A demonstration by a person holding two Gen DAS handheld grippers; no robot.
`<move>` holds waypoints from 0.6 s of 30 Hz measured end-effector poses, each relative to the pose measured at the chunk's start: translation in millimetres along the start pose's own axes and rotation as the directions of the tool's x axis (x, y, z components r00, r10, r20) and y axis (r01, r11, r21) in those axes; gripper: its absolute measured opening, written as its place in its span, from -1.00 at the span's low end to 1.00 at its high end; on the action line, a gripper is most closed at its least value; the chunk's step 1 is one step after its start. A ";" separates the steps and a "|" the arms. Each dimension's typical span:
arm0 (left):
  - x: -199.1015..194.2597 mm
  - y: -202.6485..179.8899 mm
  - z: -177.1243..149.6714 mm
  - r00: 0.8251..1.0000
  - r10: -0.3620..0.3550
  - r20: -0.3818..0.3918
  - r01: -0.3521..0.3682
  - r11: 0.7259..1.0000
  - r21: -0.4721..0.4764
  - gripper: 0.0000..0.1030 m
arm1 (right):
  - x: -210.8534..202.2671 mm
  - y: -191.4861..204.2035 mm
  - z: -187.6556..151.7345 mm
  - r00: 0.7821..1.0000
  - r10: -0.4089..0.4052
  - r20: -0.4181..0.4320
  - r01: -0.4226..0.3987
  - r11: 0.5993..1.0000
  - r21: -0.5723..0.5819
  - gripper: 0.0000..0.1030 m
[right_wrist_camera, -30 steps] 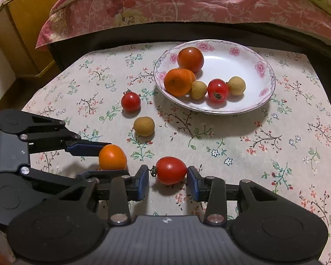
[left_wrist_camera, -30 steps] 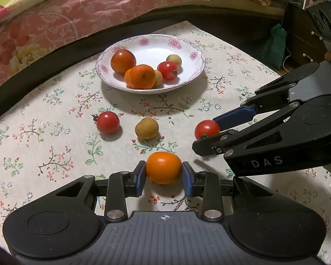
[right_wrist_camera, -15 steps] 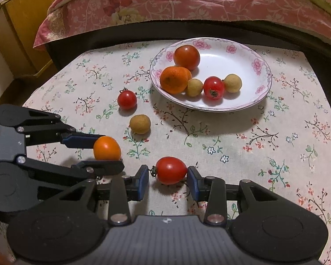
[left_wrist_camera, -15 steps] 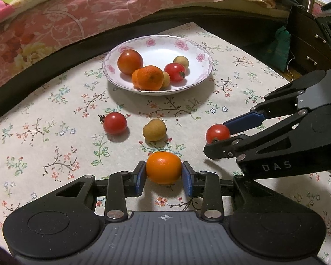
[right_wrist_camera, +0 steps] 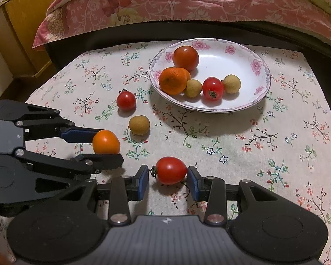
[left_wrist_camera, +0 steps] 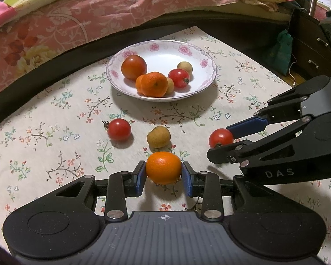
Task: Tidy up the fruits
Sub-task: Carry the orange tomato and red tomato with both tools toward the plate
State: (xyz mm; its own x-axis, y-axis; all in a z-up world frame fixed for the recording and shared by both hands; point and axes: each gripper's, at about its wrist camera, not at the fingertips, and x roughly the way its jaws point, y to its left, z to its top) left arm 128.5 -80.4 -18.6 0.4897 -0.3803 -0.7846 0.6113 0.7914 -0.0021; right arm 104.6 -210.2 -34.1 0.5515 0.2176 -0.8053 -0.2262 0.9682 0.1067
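Left wrist view: left gripper [left_wrist_camera: 164,174] is clamped on a small orange [left_wrist_camera: 163,167], both blue pads touching its sides, fruit lifted just above the floral tablecloth [left_wrist_camera: 55,154] w/ its shadow below. Right gripper [left_wrist_camera: 228,135] comes in from the right, holding a cherry tomato [left_wrist_camera: 221,137] btwn its blue finger & black one. Right wrist view: that tomato [right_wrist_camera: 171,170] sits btwn the pads; the right pad touches it, the left one is at the stem end. Loose on the cloth: another cherry tomato [right_wrist_camera: 126,100] & a tan round fruit [right_wrist_camera: 139,125], near each other, btwn the grippers & the plate [right_wrist_camera: 249,50]. The plate, white w/ pink flowers on the rim, holds a big tomato [right_wrist_camera: 185,57], an orange [right_wrist_camera: 173,80], two tan fruits [right_wrist_camera: 193,88] & one small tomato [right_wrist_camera: 213,88]. Pink floral bedding [right_wrist_camera: 165,2] lies beyond the table.
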 end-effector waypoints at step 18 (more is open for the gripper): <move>-0.2 0.3 14.6 0.999 0.014 0.039 -0.014 1.000 0.003 -0.21 | -10.7 -2.9 11.0 0.999 -0.021 0.045 0.020 1.000 0.015 -0.26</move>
State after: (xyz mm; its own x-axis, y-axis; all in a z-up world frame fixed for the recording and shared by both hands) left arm 137.6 -87.0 -9.4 0.5217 -0.3876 -0.7600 0.6062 0.7953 0.0106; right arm 108.2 -214.1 -19.4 0.5913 0.2027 -0.7806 -0.2033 0.9741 0.0990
